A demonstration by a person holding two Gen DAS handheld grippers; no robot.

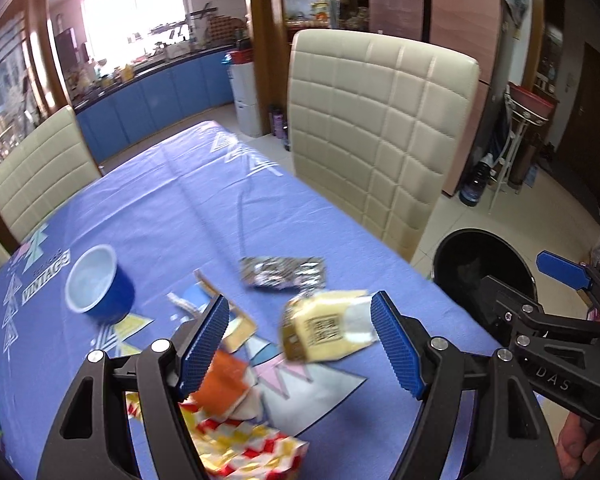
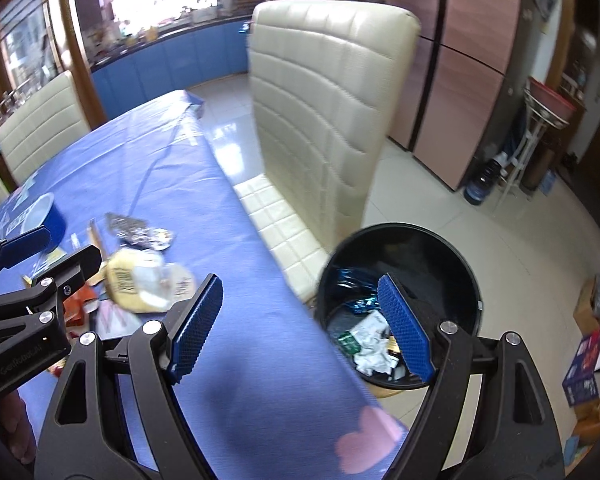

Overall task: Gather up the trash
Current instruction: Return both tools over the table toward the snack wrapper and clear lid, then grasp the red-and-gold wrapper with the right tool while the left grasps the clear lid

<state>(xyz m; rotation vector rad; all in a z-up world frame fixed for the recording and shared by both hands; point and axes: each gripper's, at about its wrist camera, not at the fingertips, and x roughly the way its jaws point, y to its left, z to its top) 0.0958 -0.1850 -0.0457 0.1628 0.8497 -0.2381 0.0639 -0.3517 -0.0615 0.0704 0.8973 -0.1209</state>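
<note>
Both grippers hang spread wide and empty: the left gripper (image 1: 300,344) over the yellow wrapper (image 1: 326,330) on the table (image 1: 180,208), the right gripper (image 2: 300,328) beside the black bin (image 2: 396,304). A pickup looks next: lower, clamp the wrapper, swing it binward

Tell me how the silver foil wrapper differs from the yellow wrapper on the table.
The silver foil wrapper is crinkled and shiny, while the yellow wrapper looks smoother and carries a square printed code. The silver foil wrapper lies farther up the table; the yellow wrapper lies nearer, between the open fingers of the left gripper. Both rest on the blue tablecloth, ungripped.
</note>
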